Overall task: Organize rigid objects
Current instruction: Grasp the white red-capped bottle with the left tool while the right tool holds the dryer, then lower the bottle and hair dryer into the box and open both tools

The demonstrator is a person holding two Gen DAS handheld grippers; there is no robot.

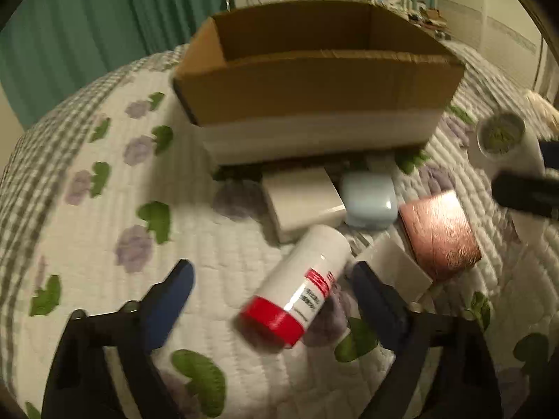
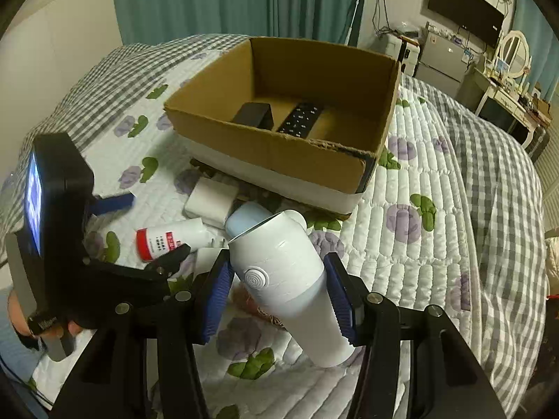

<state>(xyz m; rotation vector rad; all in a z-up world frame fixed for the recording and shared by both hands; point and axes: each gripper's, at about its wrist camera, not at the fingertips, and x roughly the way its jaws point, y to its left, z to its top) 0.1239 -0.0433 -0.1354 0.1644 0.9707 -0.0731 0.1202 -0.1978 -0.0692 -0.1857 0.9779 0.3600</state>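
Left gripper (image 1: 270, 300): black angular plastic frame, two arms tipped with dark blue ribbed pads (image 1: 167, 303); a silver round screw head sits behind each pad.

Right gripper (image 2: 279, 296): the same black frame, brighter blue ribbed pads (image 2: 218, 300), silver screw heads (image 2: 373, 298) along both arms behind them.

Black block with a lit screen (image 2: 52, 202), mounted behind the left gripper's arms.

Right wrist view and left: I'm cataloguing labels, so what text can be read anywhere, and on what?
None can be read.
Red-capped bottle: red label and black print, too blurred.
Remote in the cardboard box: button marks too small.
White dryer: embossed rings, no words.
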